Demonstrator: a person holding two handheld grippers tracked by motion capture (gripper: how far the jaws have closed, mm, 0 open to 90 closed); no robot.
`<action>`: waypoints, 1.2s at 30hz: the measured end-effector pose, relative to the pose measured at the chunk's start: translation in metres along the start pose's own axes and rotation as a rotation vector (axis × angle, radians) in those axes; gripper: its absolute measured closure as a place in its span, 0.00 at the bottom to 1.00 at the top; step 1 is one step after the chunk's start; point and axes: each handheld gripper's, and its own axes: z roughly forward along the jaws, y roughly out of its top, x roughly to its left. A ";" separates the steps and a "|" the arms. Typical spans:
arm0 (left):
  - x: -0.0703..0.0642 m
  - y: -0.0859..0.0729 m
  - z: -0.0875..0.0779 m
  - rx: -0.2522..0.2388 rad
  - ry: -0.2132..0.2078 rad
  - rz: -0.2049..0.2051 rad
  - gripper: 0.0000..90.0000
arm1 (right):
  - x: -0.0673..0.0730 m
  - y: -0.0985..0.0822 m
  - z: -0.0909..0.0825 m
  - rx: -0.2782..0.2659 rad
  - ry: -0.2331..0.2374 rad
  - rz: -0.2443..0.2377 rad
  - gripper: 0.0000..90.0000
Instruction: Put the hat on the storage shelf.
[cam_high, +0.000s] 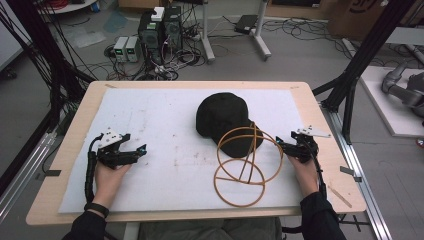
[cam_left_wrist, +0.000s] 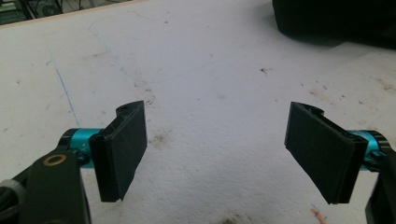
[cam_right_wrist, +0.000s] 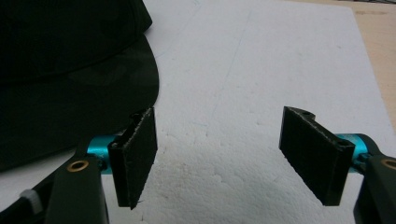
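A black baseball cap (cam_high: 221, 117) lies on the white foam board (cam_high: 150, 115), its brim toward me. In front of it stands a stand of tan wooden rings (cam_high: 247, 165), which overlaps the brim. My left gripper (cam_high: 135, 144) is held low over the board's left part, well clear of the cap, jaws open and empty. The left gripper view has that gripper (cam_left_wrist: 218, 114) wide open over bare foam, the cap (cam_left_wrist: 327, 18) at top right. My right gripper (cam_high: 285, 141) sits just right of the ring stand. In its own view it (cam_right_wrist: 220, 116) is open, beside the cap's brim (cam_right_wrist: 93, 93).
The foam board covers most of a light wooden table (cam_high: 327, 165). Beyond the far edge, computer towers (cam_high: 160, 30) and tangled cables sit on the floor. Black frame posts (cam_high: 350, 85) stand at the table's right and left.
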 end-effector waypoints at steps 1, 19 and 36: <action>0.000 0.000 0.000 0.001 0.000 0.000 0.23 | 0.000 0.000 0.000 0.000 0.000 0.000 0.31; -0.004 0.002 0.003 0.032 0.041 0.017 0.24 | -0.001 0.000 -0.001 -0.008 -0.001 0.011 0.29; -0.036 0.061 0.030 -0.041 -0.150 0.024 0.25 | 0.005 0.000 0.000 -0.003 -0.028 -0.039 0.29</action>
